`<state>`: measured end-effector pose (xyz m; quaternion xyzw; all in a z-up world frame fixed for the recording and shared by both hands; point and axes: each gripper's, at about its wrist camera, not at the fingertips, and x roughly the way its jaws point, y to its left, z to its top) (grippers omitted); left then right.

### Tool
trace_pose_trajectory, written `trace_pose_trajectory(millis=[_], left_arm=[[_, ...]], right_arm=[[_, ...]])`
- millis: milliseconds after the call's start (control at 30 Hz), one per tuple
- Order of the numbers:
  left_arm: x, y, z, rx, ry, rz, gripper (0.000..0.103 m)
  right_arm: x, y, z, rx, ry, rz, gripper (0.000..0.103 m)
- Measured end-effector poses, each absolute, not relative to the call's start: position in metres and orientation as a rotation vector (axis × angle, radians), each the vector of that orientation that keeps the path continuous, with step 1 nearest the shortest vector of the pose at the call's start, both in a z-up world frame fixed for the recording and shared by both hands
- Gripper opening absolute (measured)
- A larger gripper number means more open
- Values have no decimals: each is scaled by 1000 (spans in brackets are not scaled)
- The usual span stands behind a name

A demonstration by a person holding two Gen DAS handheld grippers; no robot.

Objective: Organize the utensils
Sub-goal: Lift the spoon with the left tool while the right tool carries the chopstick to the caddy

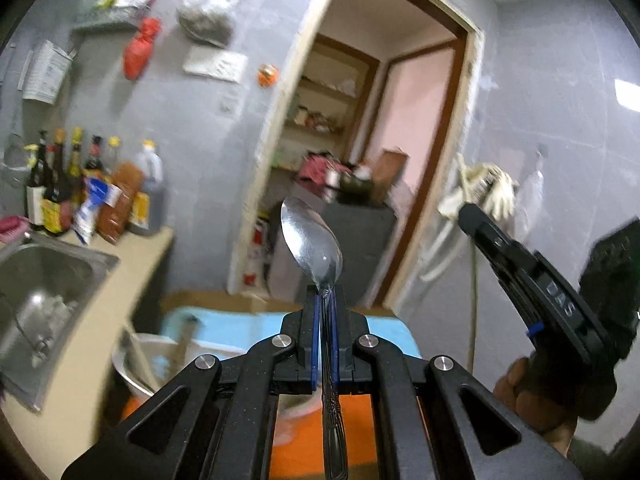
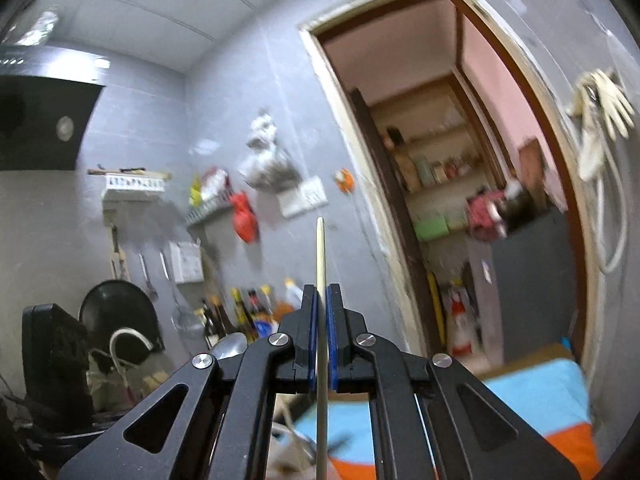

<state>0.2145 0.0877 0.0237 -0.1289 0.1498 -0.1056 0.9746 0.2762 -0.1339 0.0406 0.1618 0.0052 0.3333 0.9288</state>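
— Looking at the left wrist view from its left edge, what comes first?
— A steel sink (image 1: pixel 48 280) set in a pale counter (image 1: pixel 92 360), with a row of sauce bottles (image 1: pixel 80 184) standing behind it against the grey tiled wall. A red bag (image 1: pixel 140 50) and a grey bag (image 1: pixel 208 16) hang higher up on that wall.
— And in the middle?
— The left gripper (image 1: pixel 325 292) has its jaws pressed together on a metal spoon (image 1: pixel 312 240). The bowl stands up past the fingertips, in front of the open doorway (image 1: pixel 384 140); the patterned handle runs back between the blue pads toward the camera.
— Anything on the right?
— The right gripper (image 1: pixel 468 214) enters from that side, held by a hand (image 1: pixel 532 400). From here its tips are seen side-on, so its grip does not show.
— Does its own camera settle that?
— Yes. There the right gripper (image 2: pixel 322 292) pinches a pale chopstick (image 2: pixel 320 260), which points straight up beyond the fingers and also runs down below them. Left of it, the spoon's bowl (image 2: pixel 230 346) peeks over the linkage, near a black pan (image 2: pixel 116 308) hanging on the wall.
— And beneath?
— A blue and orange cloth (image 2: pixel 532 400), blurred.
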Motion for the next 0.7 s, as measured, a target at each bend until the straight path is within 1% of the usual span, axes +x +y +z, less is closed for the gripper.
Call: trace_pose_trajectory(millis=[167,267,400,533,700], left_arm=[[226,147,19,-297,181,-141,3],[235,181,10,-334,130,-117,3],[244,207,-2,-380,77,-84,2],[251,212,-7,-376,75,-74,1],[261,207,-23,-369,136,-94,0]], right_arm=[[274,-86,37,335,-102,693,3],[272,-56,28,294,-164,698,3],[263,-26,6,190,-264,689,3],[257,-9,-16,112,-314,679,3],[269,-3,-30,118,-256,689,3]])
